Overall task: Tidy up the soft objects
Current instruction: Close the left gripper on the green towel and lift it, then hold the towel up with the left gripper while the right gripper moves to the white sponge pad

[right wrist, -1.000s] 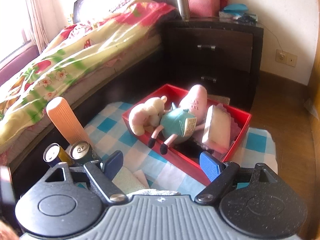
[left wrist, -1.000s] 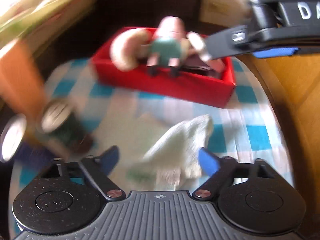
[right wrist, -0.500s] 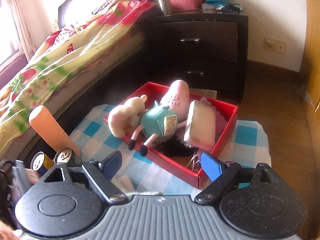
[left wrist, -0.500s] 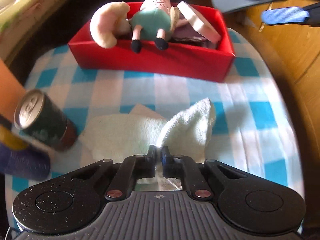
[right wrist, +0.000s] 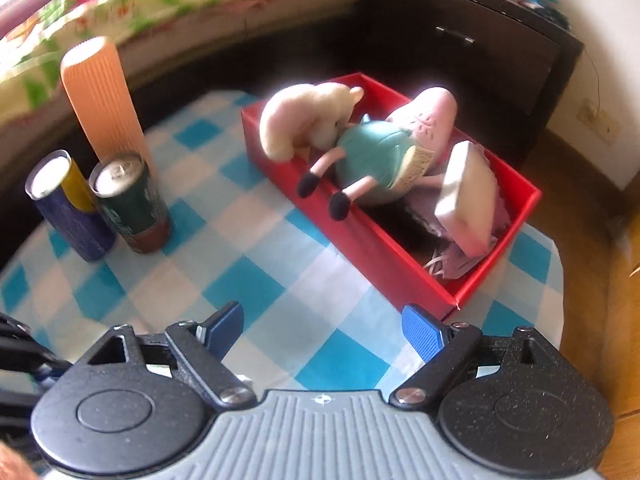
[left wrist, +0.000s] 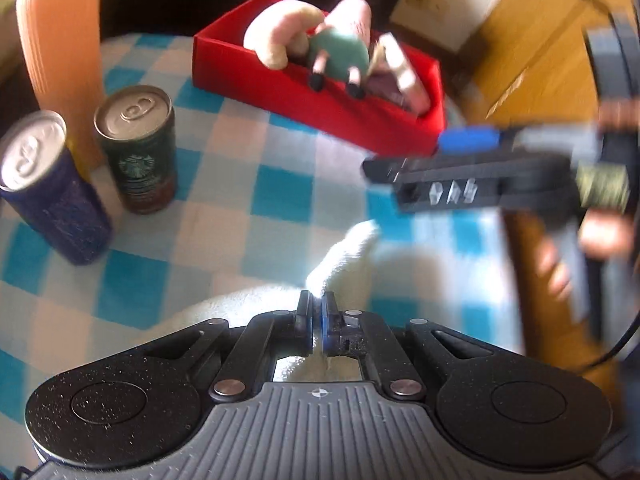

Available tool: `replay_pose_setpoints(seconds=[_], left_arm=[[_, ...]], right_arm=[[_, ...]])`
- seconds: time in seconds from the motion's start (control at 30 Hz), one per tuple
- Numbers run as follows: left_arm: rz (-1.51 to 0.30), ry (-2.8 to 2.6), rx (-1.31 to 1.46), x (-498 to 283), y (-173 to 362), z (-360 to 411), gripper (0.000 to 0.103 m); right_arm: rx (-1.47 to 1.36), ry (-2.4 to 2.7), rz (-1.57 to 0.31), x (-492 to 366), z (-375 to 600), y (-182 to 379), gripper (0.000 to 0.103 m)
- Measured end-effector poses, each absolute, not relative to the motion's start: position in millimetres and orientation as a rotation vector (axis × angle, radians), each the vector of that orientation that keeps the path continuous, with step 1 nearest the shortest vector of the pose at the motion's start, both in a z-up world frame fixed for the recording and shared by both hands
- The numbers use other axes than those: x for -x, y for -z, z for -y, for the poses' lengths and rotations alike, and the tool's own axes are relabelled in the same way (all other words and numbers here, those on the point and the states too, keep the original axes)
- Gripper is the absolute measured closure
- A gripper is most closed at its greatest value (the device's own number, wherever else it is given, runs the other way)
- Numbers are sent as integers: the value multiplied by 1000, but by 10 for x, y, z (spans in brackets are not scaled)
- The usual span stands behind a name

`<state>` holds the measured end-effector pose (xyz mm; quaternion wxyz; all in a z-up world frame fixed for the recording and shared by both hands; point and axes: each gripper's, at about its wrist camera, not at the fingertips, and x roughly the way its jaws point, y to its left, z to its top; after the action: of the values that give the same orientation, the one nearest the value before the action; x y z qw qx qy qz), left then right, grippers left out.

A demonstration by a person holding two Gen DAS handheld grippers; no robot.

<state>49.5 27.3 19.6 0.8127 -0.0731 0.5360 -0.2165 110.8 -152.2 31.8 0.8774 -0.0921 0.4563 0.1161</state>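
Observation:
A white towel (left wrist: 344,256) lies on the blue-checked cloth, one fold pulled up into a peak. My left gripper (left wrist: 317,308) is shut on that fold. The red box (right wrist: 460,280) stands at the far side of the cloth and holds a pink plush pig in a teal dress (right wrist: 372,160), a cream plush (right wrist: 304,116) and a white sponge (right wrist: 468,200). My right gripper (right wrist: 322,328) hovers open over the cloth just before the box, nothing between its fingers. In the left wrist view that right gripper (left wrist: 436,156) shows blurred, to the right above the towel.
Two drink cans (right wrist: 128,204) (right wrist: 68,208) and a tall orange ribbed cylinder (right wrist: 100,96) stand at the left of the cloth. A bed (right wrist: 120,8) and a dark nightstand (right wrist: 460,40) lie behind. Wooden floor (left wrist: 520,40) is to the right.
My left gripper closed on the towel fold and then swung, so the cans came into view at its left. My right gripper sank toward the cloth and tipped down.

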Motion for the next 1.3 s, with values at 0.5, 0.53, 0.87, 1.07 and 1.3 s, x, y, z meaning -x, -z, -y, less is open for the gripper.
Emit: replay_pose_setpoints(seconds=[0.5, 0.53, 0.87, 1.07, 1.3], left_arm=[[-855, 492, 573, -64, -1034, -1389, 103], [-833, 483, 587, -41, -1088, -1448, 103], [-856, 630, 567, -161, -1216, -1026, 103], [-830, 674, 604, -265, -1237, -743, 103], [-856, 625, 419, -236, -1186, -521, 95]], right_arm=[[41, -174, -950, -976, 1871, -336, 38], [52, -191, -963, -963, 1812, -297, 38], [262, -350, -991, -829, 1004, -127, 37], [237, -212, -1037, -925, 1373, 2, 37], [158, -95, -1060, -838, 2023, -1, 37]])
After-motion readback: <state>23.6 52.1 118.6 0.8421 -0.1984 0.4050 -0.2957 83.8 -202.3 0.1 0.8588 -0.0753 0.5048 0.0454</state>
